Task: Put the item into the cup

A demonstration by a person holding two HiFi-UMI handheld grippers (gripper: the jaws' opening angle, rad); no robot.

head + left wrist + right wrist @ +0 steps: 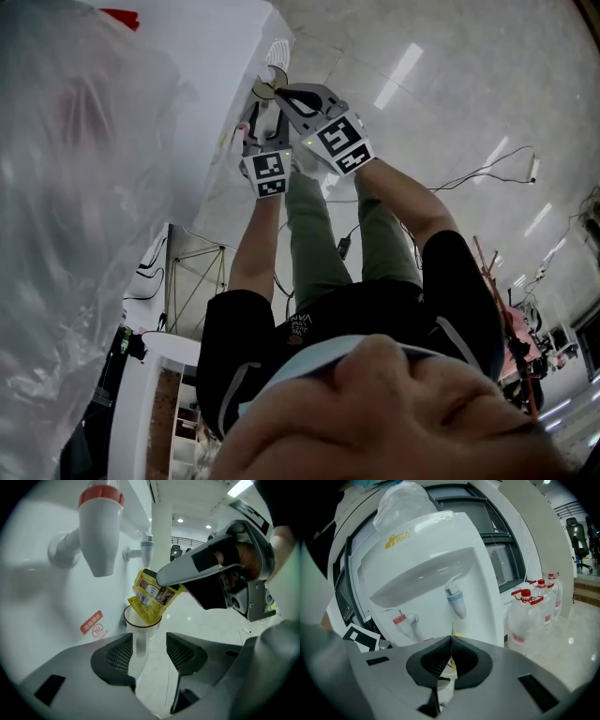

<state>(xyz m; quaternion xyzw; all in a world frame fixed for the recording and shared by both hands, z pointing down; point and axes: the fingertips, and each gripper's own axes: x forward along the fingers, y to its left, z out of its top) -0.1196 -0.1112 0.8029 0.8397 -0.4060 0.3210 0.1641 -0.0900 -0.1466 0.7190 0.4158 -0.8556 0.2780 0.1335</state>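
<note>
A yellow packet (151, 597) hangs tilted with its lower end inside the mouth of a white paper cup (140, 623). My right gripper (161, 578) is shut on the packet's upper edge; in the right gripper view the pads (440, 656) meet on its thin edge. The cup stands below the dispenser's taps, and its lower part shows in the gap of my left gripper (150, 641), which is open, with neither pad pressing on it. The cup's base is hidden. In the head view both grippers (265, 103) are close together at the dispenser.
A white water dispenser (426, 564) fills the background, with a red tap (101, 527) and a blue tap (146, 545) above the cup. Several large water bottles (527, 616) stand on the floor to its right. A clear plastic bag (66, 187) hangs at the head view's left.
</note>
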